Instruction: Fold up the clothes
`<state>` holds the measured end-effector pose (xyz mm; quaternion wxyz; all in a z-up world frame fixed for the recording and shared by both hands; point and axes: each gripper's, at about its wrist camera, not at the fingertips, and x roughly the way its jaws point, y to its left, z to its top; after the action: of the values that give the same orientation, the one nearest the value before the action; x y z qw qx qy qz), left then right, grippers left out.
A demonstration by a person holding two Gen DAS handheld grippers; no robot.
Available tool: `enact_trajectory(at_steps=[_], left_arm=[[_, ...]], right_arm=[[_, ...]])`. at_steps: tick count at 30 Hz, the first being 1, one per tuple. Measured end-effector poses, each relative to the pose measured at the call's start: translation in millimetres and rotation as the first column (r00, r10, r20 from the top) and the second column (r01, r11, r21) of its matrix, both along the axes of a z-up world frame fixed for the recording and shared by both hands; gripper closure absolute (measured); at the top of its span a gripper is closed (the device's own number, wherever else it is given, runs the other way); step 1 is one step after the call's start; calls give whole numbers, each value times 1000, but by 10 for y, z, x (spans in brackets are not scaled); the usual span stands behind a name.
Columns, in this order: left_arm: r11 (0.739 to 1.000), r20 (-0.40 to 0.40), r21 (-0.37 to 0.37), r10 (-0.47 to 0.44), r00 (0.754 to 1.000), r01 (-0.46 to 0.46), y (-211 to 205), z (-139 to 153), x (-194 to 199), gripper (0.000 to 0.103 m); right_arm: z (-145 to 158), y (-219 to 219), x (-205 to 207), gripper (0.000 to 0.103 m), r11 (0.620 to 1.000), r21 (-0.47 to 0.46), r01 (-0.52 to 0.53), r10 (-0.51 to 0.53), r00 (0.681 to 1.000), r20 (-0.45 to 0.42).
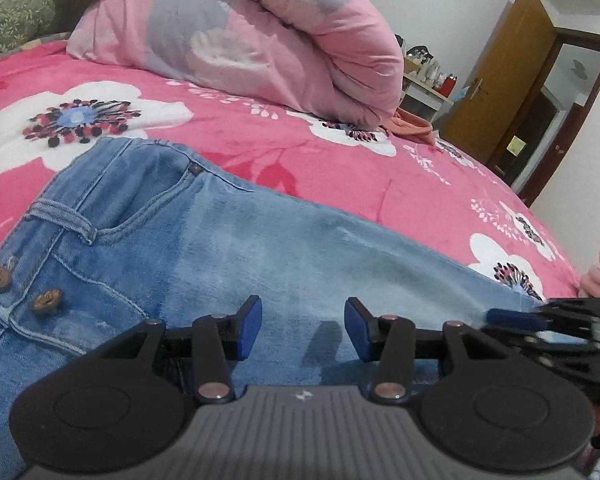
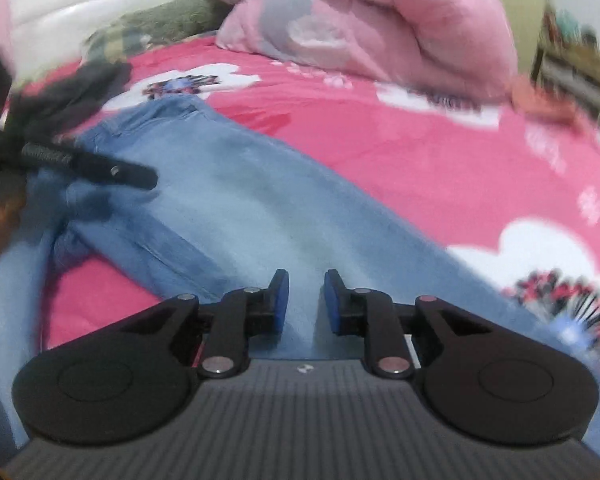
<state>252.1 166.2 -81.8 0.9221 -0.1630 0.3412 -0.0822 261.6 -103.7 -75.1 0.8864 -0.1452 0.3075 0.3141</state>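
Note:
Light blue jeans (image 1: 228, 240) lie flat on a pink floral bed cover (image 1: 260, 140), waistband to the left with two brown buttons (image 1: 46, 300) showing. My left gripper (image 1: 303, 328) hovers open over the upper thigh, nothing between its blue pads. In the right wrist view the jeans (image 2: 240, 208) stretch away along one leg, and my right gripper (image 2: 306, 300) hangs low over that leg. Its jaws stand a narrow gap apart with only denim behind them. The right gripper (image 1: 516, 318) also shows at the right edge of the left wrist view, close over the leg.
A rolled pink and grey quilt (image 1: 240, 40) lies across the bed's far side, beside a green pillow (image 1: 12, 12). An orange garment (image 1: 412, 124) lies by the quilt, a dark garment (image 2: 80, 84) near the waistband. A wooden door (image 1: 512, 80) and shelf (image 1: 432, 76) stand beyond the bed.

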Motion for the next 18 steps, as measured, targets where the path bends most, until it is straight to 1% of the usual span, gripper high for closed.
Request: enact_trajectory(at_steps=[2, 4, 5, 6, 8, 10, 13, 16, 18], left_arm=[[1000, 0, 6, 1, 1000, -1, -6, 1, 9, 56], [1000, 2, 14, 2, 1000, -2, -16, 0, 13, 56], [1000, 2, 17, 2, 1000, -2, -20, -1, 15, 56], [1000, 3, 19, 2, 1000, -2, -22, -1, 17, 56], [1000, 3, 20, 3, 1000, -3, -23, -2, 16, 56], [1000, 3, 20, 2, 1000, -2, -22, -2, 15, 56], [1000, 3, 17, 2, 1000, -2, -23, -3, 19, 56], [1000, 2, 14, 0, 1000, 0, -16, -7, 29, 56], [1000, 1, 12, 0, 1000, 0, -10, -9, 33, 56]], right_arm=[[107, 35, -261, 83, 995, -40, -97, 101, 989, 107], [198, 92, -539, 83, 975, -104, -197, 215, 956, 202], [210, 151, -630, 83, 959, -146, -243, 272, 935, 227], [210, 204, -739, 83, 937, -193, -291, 333, 910, 248], [188, 315, -904, 83, 880, -276, -386, 455, 851, 261], [113, 453, -963, 83, 829, -335, -449, 536, 808, 245], [-18, 649, -913, 83, 782, -407, -471, 587, 776, 230], [-141, 785, -784, 83, 759, -452, -470, 602, 771, 208], [-204, 838, -688, 83, 756, -461, -465, 600, 774, 204]])
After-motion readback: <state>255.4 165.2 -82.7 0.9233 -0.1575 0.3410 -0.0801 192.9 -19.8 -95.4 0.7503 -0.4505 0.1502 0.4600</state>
